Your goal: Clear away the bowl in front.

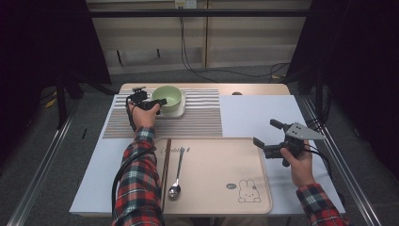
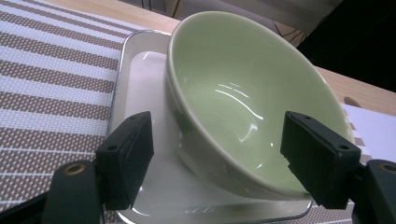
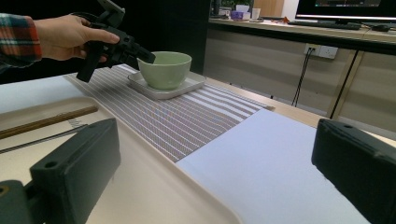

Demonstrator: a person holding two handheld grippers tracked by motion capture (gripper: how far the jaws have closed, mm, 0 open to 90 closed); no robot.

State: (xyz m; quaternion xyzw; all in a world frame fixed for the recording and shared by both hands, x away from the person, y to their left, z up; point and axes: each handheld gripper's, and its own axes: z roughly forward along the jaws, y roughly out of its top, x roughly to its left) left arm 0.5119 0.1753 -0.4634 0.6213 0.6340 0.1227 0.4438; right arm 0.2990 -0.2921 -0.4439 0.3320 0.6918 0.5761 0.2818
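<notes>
- Grasp approach in hand: left tool (image 2: 219,158) jaws part-open, straddling near wall of the pale green ceramic bowl (image 2: 243,98), not pressing; the bowl sits on a white square dish (image 2: 140,84) on the counter (image 1: 263,113).
- Right tool (image 1: 272,136) wide open, empty.
- Next move, likely: close squarely on the rim.

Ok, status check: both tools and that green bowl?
Left tool open, straddling green bowl rim, no grip. Bowl sits on white plate. Right tool open, empty. Nothing in the way.

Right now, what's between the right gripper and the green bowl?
High view: a bare white sheet and the striped placemat separate the right gripper from the green ceramic bowl, which sits on its white square plate.
</notes>
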